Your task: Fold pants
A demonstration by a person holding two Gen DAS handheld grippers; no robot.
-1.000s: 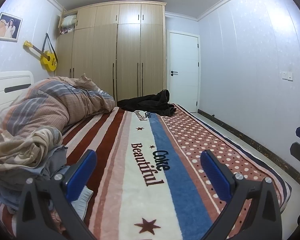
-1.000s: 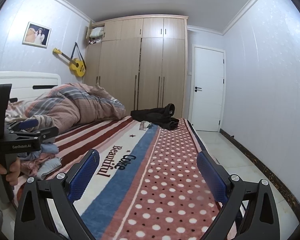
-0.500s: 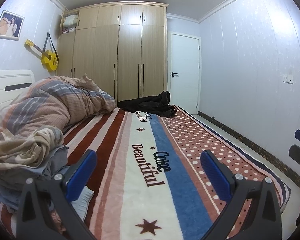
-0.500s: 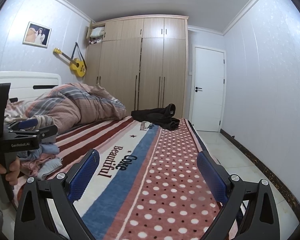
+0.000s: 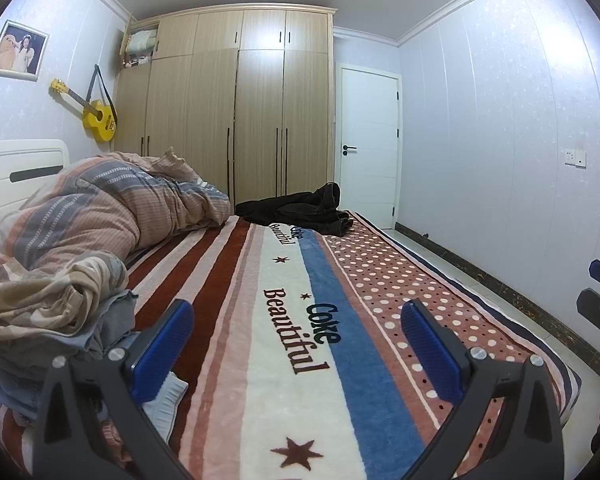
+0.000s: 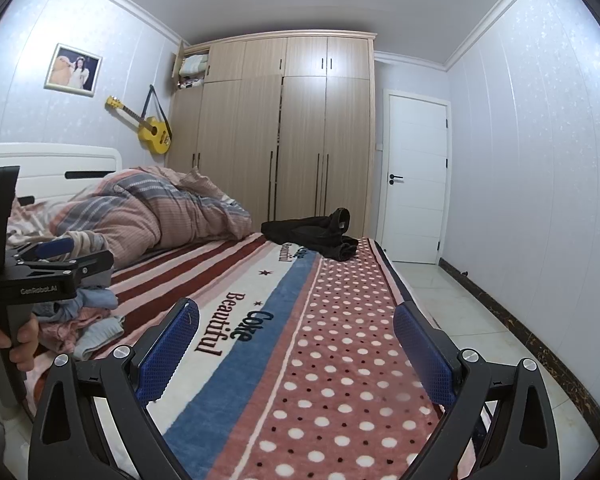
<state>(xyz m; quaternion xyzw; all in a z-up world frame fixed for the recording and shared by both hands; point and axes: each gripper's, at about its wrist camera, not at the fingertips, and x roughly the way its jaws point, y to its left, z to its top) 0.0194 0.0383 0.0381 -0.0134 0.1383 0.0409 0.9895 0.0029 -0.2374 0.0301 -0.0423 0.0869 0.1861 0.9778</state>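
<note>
Left gripper [image 5: 298, 336], right gripper [image 6: 296, 338] both spread wide, empty, above bed [image 5: 260, 360]; view barely shifted since earlier. Black pants [image 5: 300, 210] crumpled at far end, unmoved.

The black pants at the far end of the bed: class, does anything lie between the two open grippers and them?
Nothing visible does. Only bare blanket lies between the left gripper, the right gripper and the black pants; the clothes pile sits off to the left.

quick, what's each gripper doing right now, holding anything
Left gripper: open, holding nothing, above the blanket.
Right gripper: open, holding nothing; the black pants lie at the bed's far end.
</note>
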